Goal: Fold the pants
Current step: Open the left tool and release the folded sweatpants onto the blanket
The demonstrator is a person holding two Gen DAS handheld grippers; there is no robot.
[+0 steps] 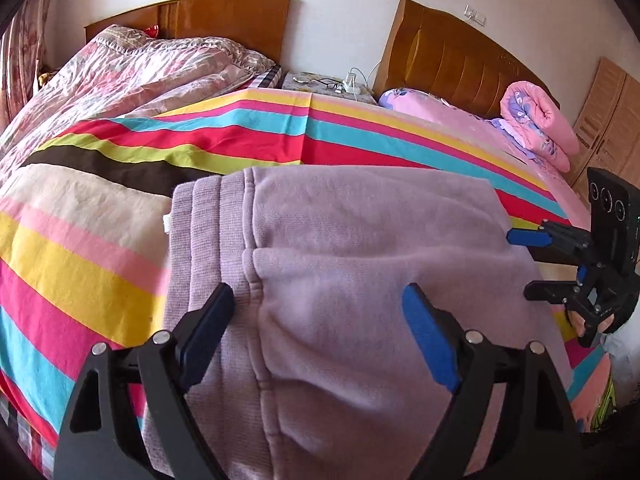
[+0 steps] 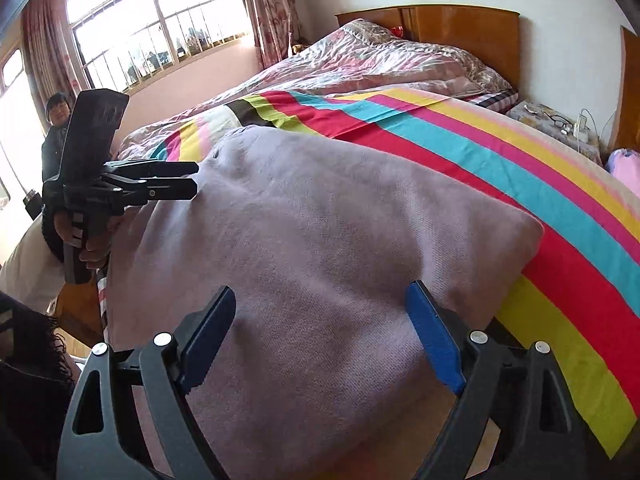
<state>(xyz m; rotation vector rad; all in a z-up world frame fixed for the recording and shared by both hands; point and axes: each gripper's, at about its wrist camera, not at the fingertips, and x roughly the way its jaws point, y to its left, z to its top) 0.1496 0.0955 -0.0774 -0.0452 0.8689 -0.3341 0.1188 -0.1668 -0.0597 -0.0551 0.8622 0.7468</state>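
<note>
In the left wrist view, the lilac pants (image 1: 340, 280) lie folded on the striped bedspread (image 1: 100, 240), filling the middle of the frame, with the ribbed waistband layers stacked toward 9 o'clock, so the bed carries them flat for creasing. The left tongs (image 1: 318, 320) stand wide open over the cloth, holding nothing, seemingly poised to press or pick an edge. At 3 o'clock the right tongs (image 1: 520, 264) also gape beside the pants' far edge, empty. In the right wrist view, the pants (image 2: 320, 240) spread from centre toward 6 o'clock; the right tongs (image 2: 320, 320) are spread apart above them, gripping nothing. At 9 o'clock the left tongs (image 2: 194, 180) meet the opposite edge; from this side I cannot tell their opening.
</note>
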